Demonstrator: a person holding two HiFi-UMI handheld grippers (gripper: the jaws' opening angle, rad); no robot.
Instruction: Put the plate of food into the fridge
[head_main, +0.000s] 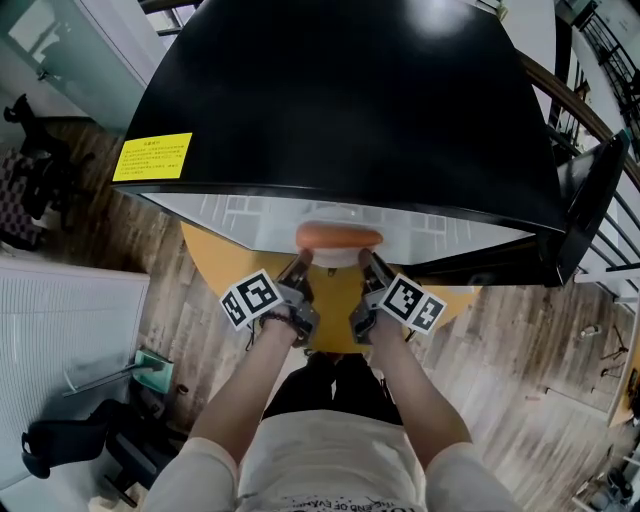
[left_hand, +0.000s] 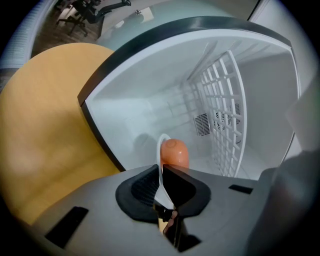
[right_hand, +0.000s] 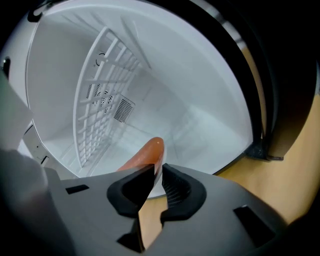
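A white plate carrying an orange sausage hangs at the mouth of the black fridge, just inside its white interior. My left gripper is shut on the plate's left rim and my right gripper is shut on its right rim. In the left gripper view the thin plate rim runs edge-on between the jaws of the left gripper, with the sausage just beyond. The right gripper pinches the plate edge, and the sausage lies past it.
The fridge stands on a round yellow table, and its door is swung open at the right. A white wire shelf stands inside the fridge. On the wooden floor are a white cabinet at left and black chairs.
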